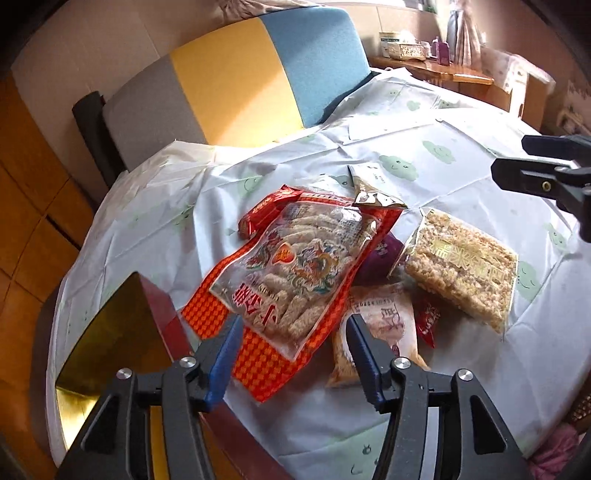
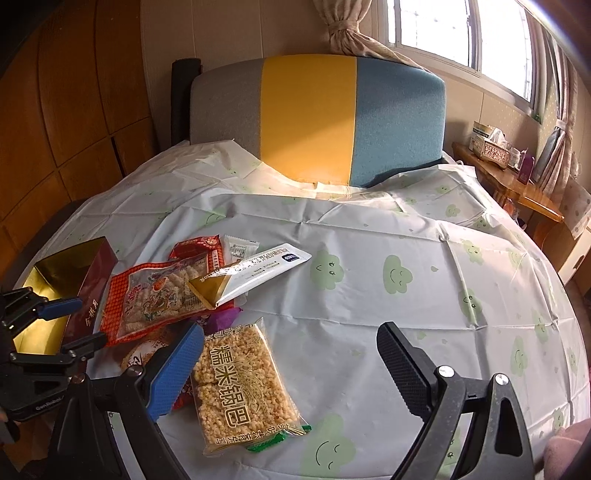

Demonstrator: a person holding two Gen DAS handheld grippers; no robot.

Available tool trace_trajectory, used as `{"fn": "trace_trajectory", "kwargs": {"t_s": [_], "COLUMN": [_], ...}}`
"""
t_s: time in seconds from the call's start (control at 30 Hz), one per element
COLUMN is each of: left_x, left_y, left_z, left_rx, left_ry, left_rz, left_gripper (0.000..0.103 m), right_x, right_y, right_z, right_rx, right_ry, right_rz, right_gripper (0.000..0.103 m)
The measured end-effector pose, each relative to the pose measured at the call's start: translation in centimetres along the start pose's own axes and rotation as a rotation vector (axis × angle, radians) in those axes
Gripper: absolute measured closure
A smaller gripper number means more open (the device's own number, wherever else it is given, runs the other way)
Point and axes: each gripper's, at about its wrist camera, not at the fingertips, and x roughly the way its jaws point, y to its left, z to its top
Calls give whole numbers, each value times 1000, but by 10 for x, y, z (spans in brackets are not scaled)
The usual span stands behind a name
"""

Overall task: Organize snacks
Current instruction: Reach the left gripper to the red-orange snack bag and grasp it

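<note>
Left gripper [image 1: 291, 332], jaws apart (nothing pinched yet), straddles red snack bag [image 1: 295, 266] w/ long axis running away diagonally.

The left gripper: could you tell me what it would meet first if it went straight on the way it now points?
Most likely the red snack bag; the open left gripper straddles its near corner, though depth is unclear.

A white plastic cloth printed with green smiling clouds [image 2: 369, 295] covers the round surface. Behind it stands a padded chair back in grey, yellow and blue stripes [image 2: 314, 114]. A wooden side cabinet [image 2: 509, 184] holds a patterned tissue box [image 2: 493, 147] below the curtained window [image 2: 443, 29].
</note>
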Motion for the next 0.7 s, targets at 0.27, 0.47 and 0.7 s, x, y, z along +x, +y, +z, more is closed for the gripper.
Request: {"fn": "trace_trajectory", "kwargs": {"t_s": [0.27, 0.47, 0.7], "left_x": [48, 55, 18], "left_y": [-24, -17, 5], "left_z": [26, 35, 34], "left_rx": [113, 67, -47], "left_ry": [57, 24, -82], "left_rz": [-37, -105, -155], "left_gripper": [43, 81, 100], "right_x": [0, 0, 4], "right_y": [-12, -17, -14], "right_z": [4, 6, 4], "right_rx": [58, 83, 73], "right_ry": [9, 5, 17], "right_rz": [18, 17, 25], "right_gripper": [7, 7, 12]}}
